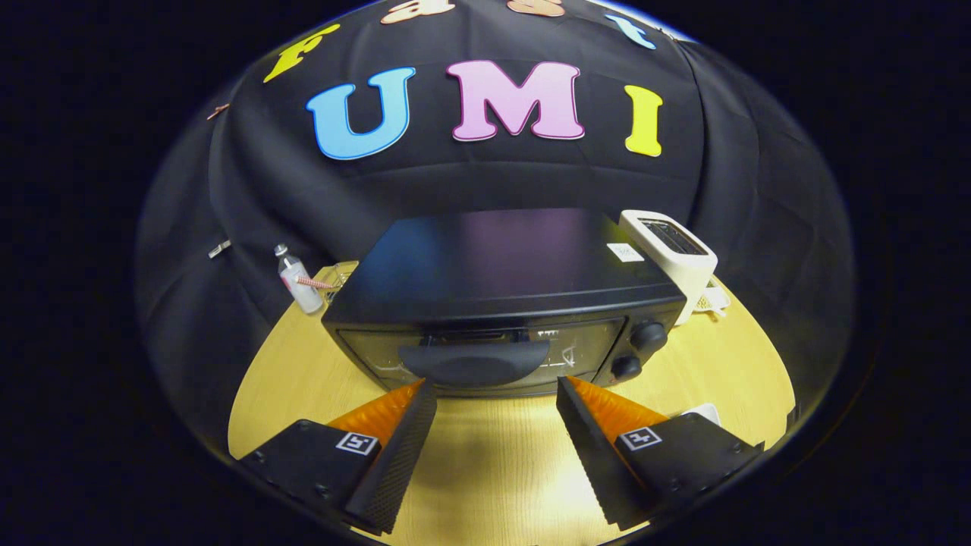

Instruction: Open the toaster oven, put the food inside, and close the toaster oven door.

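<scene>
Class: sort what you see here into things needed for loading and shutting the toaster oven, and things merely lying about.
For the job: toaster oven, door shut; its door handle; the claw, open, just before the handle.

Lying about: white toaster; small bottle; wooden table.

The interior of the toaster oven (504,303) is obscured by its dark glass door, so its contents cannot be told. A white object (704,413) near the right finger is mostly hidden behind it. The small bottle (297,282) at far left is too small for its label to be made out. The base of the white toaster (671,254) is hidden behind the oven.
</scene>
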`<state>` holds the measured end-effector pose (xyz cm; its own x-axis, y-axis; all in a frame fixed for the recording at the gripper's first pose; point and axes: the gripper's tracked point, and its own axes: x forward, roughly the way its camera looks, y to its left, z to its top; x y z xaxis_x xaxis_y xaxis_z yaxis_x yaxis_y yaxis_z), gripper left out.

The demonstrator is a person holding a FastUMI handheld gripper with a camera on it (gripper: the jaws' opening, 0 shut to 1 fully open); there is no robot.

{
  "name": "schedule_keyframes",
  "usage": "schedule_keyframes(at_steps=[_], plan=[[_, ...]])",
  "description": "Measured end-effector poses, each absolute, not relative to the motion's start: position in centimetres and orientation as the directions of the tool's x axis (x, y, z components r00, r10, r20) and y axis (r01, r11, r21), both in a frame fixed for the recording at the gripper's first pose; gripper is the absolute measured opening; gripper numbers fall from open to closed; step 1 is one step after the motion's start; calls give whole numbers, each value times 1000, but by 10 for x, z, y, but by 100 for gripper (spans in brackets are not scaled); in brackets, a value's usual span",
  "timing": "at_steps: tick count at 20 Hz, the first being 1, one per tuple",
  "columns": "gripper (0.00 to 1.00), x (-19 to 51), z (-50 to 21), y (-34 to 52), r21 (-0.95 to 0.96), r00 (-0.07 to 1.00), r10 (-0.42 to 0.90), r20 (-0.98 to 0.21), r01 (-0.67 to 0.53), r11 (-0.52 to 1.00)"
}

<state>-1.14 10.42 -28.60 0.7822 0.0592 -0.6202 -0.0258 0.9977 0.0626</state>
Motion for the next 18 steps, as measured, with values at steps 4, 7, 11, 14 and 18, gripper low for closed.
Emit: schedule_keyframes(at_steps=[4,7,11,14,18], plan=[[99,-15,-281,94,45,788,54,-614,-34,998],[99,-19,-268,91,31,812,58,-581,-49,998],[99,-23,-239,87,27,850,61,-523,-55,998],[99,-23,-211,82,52,874,70,-482,-51,997],[99,-20,-162,70,57,907,75,-414,-56,997]])
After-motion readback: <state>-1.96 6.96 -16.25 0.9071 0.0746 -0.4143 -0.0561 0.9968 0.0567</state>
